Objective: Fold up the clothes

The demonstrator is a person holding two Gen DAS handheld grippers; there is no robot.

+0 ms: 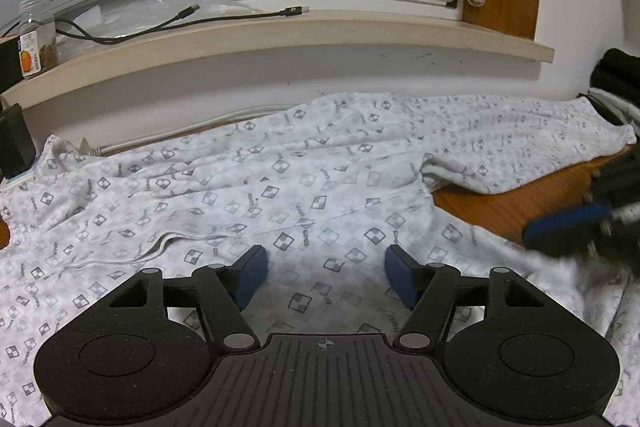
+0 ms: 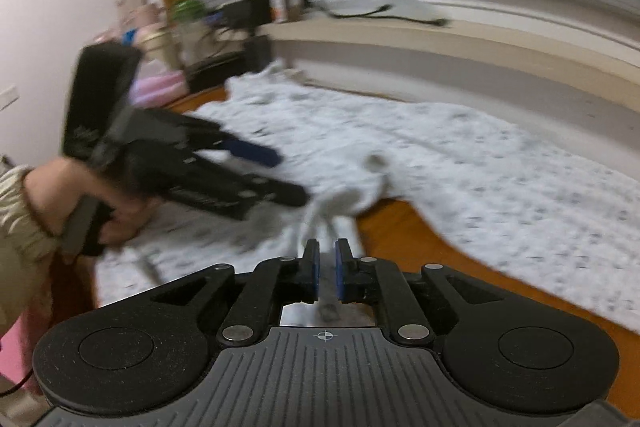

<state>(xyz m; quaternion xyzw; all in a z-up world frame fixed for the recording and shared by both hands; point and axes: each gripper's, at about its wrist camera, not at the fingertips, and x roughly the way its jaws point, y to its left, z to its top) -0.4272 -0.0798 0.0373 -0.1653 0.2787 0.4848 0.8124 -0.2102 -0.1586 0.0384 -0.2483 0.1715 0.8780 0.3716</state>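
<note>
A white garment (image 1: pixel 280 187) printed with small grey checked squares lies spread over a wooden table (image 1: pixel 500 203); one sleeve reaches far right. My left gripper (image 1: pixel 326 259) hovers just over the garment's near part, open, blue pads wide apart with only flat cloth below. In the blurred right wrist view the garment (image 2: pixel 440 155) covers the table (image 2: pixel 400 239). My right gripper (image 2: pixel 327 251) is shut on a pinched-up fold of the cloth, which rises into the narrow slit between its pads. The left gripper (image 2: pixel 276 175) shows at left there; the right gripper (image 1: pixel 568 227) is a blur at the right edge.
A window ledge (image 1: pixel 360 31) runs behind the table with a black cable (image 1: pixel 180 23) and a plastic bottle (image 1: pixel 36 39). Dark items (image 1: pixel 616 75) sit at far right, a black box (image 1: pixel 12 139) at left. A person's hand (image 2: pixel 80 195) holds the left gripper's handle.
</note>
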